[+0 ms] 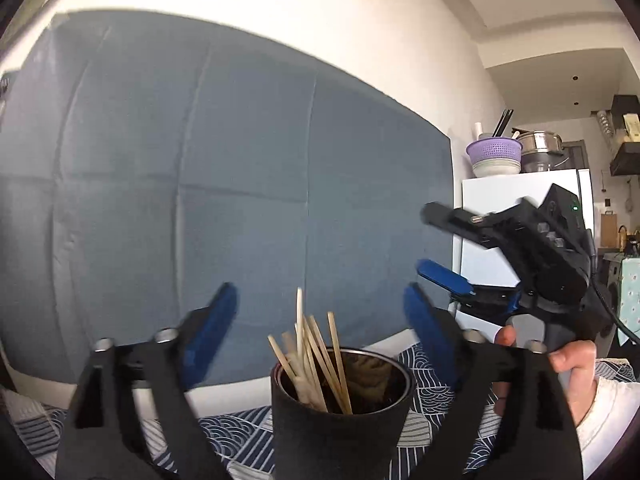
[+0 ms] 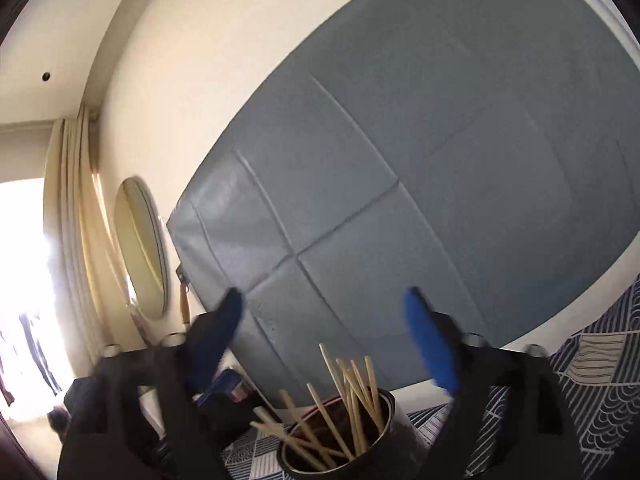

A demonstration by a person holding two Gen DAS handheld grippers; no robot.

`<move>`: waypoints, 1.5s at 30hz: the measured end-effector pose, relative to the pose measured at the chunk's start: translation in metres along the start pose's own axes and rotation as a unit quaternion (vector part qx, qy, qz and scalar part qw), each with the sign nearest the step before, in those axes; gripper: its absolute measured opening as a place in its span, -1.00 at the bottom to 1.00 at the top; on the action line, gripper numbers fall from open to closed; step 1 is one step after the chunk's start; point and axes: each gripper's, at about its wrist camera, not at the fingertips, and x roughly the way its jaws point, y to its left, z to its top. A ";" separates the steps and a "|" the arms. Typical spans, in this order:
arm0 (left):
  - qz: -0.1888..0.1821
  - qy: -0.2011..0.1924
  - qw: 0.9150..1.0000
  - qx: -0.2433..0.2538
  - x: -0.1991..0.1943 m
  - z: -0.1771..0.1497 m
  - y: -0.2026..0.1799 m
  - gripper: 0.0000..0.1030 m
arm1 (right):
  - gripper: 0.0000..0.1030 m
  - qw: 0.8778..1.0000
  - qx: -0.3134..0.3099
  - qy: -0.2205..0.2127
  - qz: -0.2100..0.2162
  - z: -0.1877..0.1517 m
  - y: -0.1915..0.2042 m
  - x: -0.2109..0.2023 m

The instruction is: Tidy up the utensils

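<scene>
A large grey-blue padded panel (image 1: 224,184) fills the background against a cream wall, and below it lies a surface (image 1: 428,364) covered with a navy and white wave-patterned cloth. The left wrist view alone shows a white refrigerator (image 1: 524,216) at the right, with a purple colander (image 1: 495,151) and a steel pot (image 1: 541,145) on top, and a kitchen area beyond. The right wrist view alone shows pale curtains (image 2: 76,216) beside a bright window and an oval mirror (image 2: 141,248) on the wall. On the cloth stands a dark cup (image 1: 340,412) with a metal rim, low in the middle of both views and just in front of the fingers. In it stands a bundle of wooden chopsticks (image 1: 316,356), long axes roughly upright, tips fanning outward and up above the rim; in the right wrist view a few lean lower, toward the left. The left hand-held gripper (image 1: 320,320) has its blue-padded jaws spread wide with nothing pressed between them; the cup sits below the gap. The right hand-held gripper (image 2: 324,332) is likewise wide open and empty; the left wrist view shows it from the side, to the right of the cup, gripped by a hand (image 1: 568,372) with a white sleeve (image 1: 612,420).
</scene>
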 end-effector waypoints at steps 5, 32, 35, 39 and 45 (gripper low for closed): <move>0.027 -0.004 0.999 0.025 -0.033 0.023 -0.017 0.89 | 0.84 1.000 -0.021 -0.016 -0.016 0.009 0.021 -0.033; 0.076 0.243 0.966 0.044 -0.222 -0.033 -0.123 0.89 | 0.85 0.975 -0.117 0.128 -0.136 -0.087 0.118 -0.226; 0.065 0.263 0.962 0.029 -0.259 -0.036 -0.133 0.89 | 0.85 0.966 -0.139 0.147 -0.163 -0.101 0.124 -0.250; 0.066 0.297 0.952 -0.004 -0.292 -0.035 -0.129 0.89 | 0.85 0.961 -0.152 0.157 -0.170 -0.110 0.131 -0.275; 0.121 0.263 0.957 0.012 -0.290 -0.063 -0.124 0.89 | 0.85 0.949 -0.165 0.174 -0.205 -0.127 0.130 -0.278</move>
